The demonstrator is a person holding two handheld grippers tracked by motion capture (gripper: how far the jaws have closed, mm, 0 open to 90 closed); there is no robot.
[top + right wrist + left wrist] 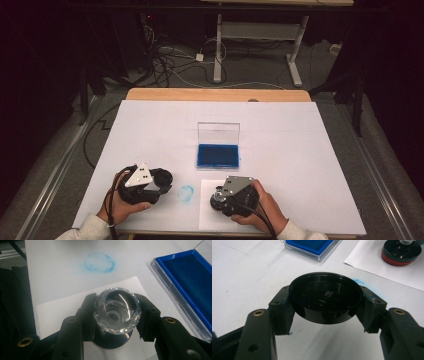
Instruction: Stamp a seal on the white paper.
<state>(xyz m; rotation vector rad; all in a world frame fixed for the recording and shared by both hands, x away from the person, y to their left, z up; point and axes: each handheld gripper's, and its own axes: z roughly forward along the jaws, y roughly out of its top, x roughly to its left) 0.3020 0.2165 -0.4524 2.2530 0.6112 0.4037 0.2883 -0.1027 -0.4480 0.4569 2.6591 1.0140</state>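
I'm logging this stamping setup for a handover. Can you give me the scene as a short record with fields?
left gripper: shut on black round cap, held above the table
right gripper: shut on clear-handled stamp, standing on the white paper sheet
ink pad: blue, in an open clear case, beyond both grippers
blue ring mark: on the table surface between the grippers
table: white top
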